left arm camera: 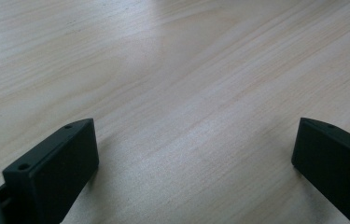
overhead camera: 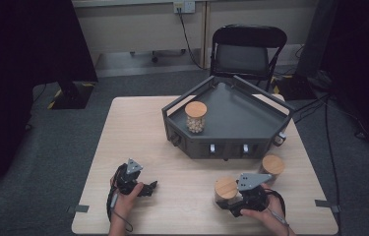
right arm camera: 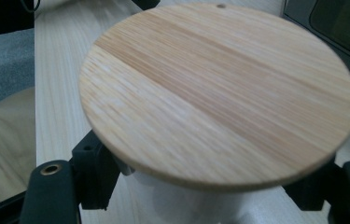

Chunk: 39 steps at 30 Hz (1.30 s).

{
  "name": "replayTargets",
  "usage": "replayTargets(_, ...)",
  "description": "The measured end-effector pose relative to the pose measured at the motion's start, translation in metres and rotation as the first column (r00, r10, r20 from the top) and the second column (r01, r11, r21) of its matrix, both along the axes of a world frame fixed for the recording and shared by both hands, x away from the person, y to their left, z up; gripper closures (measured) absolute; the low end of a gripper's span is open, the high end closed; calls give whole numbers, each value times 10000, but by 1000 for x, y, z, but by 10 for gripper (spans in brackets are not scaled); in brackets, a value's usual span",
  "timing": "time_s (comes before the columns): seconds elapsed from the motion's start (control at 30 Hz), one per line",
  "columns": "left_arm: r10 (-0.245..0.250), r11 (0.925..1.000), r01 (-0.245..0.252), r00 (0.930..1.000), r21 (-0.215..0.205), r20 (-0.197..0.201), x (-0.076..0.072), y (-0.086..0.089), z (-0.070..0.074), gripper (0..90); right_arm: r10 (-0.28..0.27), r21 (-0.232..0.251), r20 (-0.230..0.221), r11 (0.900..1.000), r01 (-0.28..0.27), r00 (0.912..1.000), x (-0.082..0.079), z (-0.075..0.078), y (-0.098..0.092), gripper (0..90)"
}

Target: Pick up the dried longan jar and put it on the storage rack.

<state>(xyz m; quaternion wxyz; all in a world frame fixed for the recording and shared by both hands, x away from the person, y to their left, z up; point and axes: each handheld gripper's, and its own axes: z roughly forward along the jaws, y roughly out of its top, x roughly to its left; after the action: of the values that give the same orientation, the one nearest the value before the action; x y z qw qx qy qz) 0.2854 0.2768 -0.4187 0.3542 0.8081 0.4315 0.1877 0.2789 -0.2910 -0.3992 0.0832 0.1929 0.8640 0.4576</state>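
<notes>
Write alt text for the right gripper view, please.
A round wooden lid on a clear jar is seen close up, with the right tongs shut on the jar just under the lid. Pale wooden table behind.

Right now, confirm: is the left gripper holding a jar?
No; the left gripper has its jaws wide apart over bare table, nothing between them.
</notes>
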Motion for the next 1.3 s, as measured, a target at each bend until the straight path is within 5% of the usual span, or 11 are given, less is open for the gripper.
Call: replayTargets(1.3, -2, 10000, 2, 10000, 4, -1, 0, 0, 0, 0, -371, 181, -325, 9991, 377, 9988, 24, 35, -2, 255)
